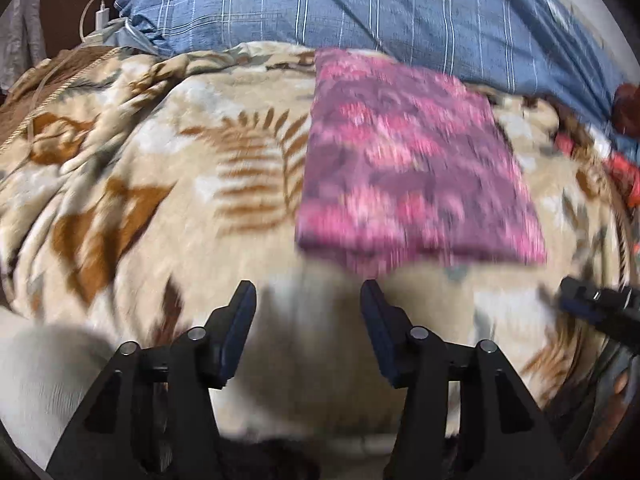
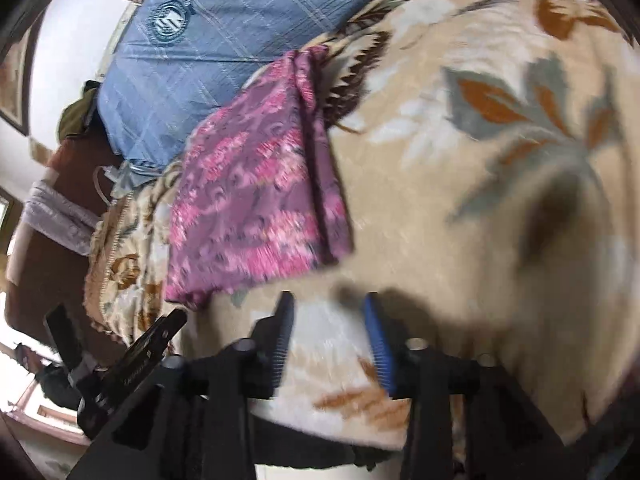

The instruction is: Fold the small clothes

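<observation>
A pink and purple patterned cloth [image 1: 404, 164] lies folded into a flat rectangle on the beige leaf-print blanket [image 1: 168, 184]. My left gripper [image 1: 308, 296] is open and empty, just short of the cloth's near edge. The right gripper's tip [image 1: 592, 304] shows at the right edge of the left wrist view. In the right wrist view the folded cloth [image 2: 256, 192] lies ahead and to the left on the blanket [image 2: 480, 168]. My right gripper [image 2: 328, 308] is open and empty, close to the cloth's near corner. The left gripper [image 2: 132, 364] shows at the lower left.
A blue checked pillow [image 1: 360, 8] lies behind the cloth and also shows in the right wrist view [image 2: 200, 48]. A white charger and cable [image 1: 98, 16] sit at the far left. Red items [image 1: 624, 168] lie at the right edge of the bed.
</observation>
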Tool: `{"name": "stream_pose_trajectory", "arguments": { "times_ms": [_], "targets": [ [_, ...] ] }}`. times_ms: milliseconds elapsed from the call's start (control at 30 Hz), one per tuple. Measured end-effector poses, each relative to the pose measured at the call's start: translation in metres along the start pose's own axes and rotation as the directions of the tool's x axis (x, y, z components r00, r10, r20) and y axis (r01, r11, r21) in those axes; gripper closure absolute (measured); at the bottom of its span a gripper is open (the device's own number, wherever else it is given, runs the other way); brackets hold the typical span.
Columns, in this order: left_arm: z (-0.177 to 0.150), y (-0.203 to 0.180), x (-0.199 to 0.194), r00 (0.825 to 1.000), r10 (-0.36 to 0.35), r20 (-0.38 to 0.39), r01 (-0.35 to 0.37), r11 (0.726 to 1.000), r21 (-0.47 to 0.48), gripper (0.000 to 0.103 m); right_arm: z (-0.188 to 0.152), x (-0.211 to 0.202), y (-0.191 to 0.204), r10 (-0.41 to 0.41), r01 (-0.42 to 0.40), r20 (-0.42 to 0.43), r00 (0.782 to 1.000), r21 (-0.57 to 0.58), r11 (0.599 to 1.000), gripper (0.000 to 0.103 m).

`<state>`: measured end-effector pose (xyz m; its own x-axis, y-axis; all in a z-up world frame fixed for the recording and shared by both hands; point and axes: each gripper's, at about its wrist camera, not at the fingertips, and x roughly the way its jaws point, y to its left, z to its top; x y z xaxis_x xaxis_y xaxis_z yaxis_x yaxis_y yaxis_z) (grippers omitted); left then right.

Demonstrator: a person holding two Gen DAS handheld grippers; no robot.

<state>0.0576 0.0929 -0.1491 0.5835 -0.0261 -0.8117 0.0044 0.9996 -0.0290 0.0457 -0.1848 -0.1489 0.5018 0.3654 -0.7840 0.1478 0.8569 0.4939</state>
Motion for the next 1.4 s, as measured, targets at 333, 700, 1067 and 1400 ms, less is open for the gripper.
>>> {"name": "stream_pose_trajectory", "arguments": {
  "times_ms": [333, 700, 1067, 1400],
  "targets": [
    [-0.023, -0.018, -0.101, 0.979, 0.123, 0.162, -0.143, 0.984, 0.111, 0.034, -0.043, -0.074, 0.060, -0.228, 0.246, 0.111, 0.967, -0.194, 0.950, 0.049],
    [-0.006, -0.002, -0.186, 0.977, -0.044, 0.208, 0.039, 0.999, 0.028, 0.033, -0.061, -0.145, 0.116, -0.230, 0.299, 0.265, 0.936, -0.263, 0.917, 0.039],
    [0.007, -0.010, -0.201, 0.971, -0.038, 0.235, 0.034, 0.999, 0.022, 0.029, -0.053, -0.162, 0.139, -0.194, 0.283, 0.313, 0.930, -0.270, 0.921, 0.038],
    [0.008, -0.006, -0.204, 0.970, -0.015, 0.244, 0.013, 1.000, 0.011, 0.029, -0.049, -0.156, 0.163, -0.190, 0.294, 0.321, 0.928, -0.318, 0.901, 0.038]
  ]
}}
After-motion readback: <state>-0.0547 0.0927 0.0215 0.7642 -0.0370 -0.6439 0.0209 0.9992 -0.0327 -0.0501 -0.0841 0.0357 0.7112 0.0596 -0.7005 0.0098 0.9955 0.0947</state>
